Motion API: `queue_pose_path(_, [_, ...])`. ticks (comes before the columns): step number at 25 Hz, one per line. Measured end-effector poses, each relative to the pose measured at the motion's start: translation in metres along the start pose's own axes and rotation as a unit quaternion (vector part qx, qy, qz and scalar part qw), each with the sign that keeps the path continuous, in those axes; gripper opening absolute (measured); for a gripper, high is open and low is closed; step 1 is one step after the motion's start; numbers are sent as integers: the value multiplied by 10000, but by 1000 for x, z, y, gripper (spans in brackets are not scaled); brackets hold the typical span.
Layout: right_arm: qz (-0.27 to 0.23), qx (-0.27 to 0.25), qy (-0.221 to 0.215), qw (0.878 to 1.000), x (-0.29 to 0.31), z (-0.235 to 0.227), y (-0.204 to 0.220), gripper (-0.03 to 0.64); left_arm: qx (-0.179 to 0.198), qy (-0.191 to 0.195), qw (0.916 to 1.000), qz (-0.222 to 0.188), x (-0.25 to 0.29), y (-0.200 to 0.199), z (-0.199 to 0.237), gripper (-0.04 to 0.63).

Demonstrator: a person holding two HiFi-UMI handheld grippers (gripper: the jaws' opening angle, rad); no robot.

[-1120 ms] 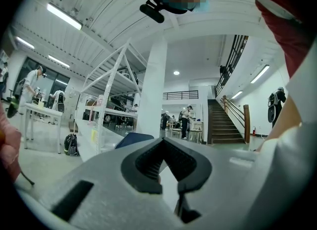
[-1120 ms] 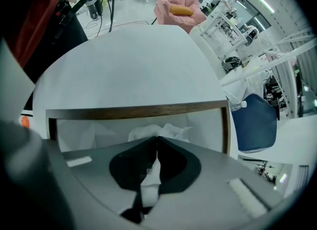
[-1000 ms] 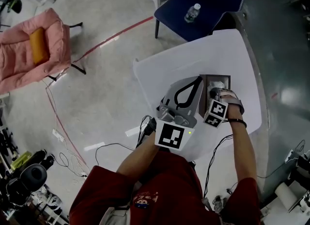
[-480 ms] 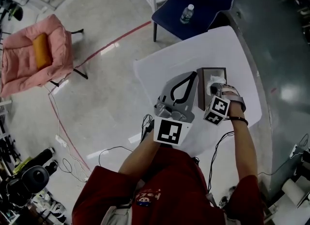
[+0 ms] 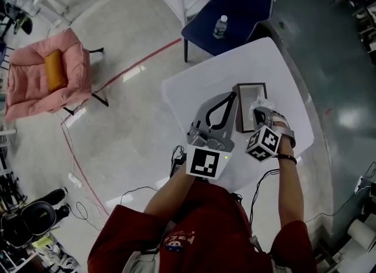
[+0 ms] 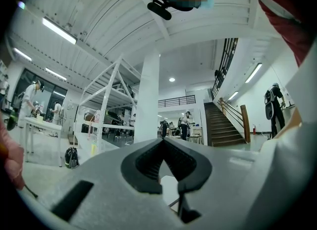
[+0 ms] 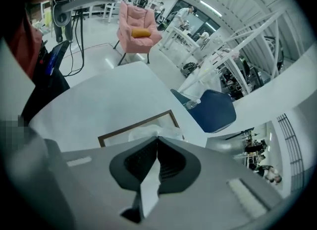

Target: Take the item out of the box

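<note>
I'm seeing bare table lying open left of and beyond the box. The left gripper is hanging just beside the box's left wall, and the right gripper is holding tissue over its opening, blocking both approaches.

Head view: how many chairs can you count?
2. A pink armchair on the floor at far left, holding an orange cushion; a navy chair beyond the white table's far edge, a water bottle on its seat. More may sit outside the frame.

Right tool with tissue above box
</note>
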State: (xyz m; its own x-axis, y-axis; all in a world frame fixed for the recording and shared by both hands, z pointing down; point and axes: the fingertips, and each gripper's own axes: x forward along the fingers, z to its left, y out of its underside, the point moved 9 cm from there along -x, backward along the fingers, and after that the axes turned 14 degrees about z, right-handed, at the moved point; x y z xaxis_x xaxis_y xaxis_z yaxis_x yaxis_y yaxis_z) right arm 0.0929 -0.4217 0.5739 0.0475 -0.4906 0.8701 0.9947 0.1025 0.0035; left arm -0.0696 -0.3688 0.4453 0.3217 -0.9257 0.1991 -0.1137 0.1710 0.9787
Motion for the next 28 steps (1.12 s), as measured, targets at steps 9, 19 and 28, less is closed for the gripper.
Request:
queue_pose_path(9, [-585,1154,294,9912,-53,1,33,5,191,19,9997,-151,-15,-20,-42,2])
queue_pose_path(19, [-1285,2582,386,9567,-108,18,74,5,-505,-88,9962,-701,-38,-32,-92,2])
queue_pose_path(28, [-1948,3117,771,9268,-175,33,112,5,-339,-76,9961,-808,-74,-54,-140,2])
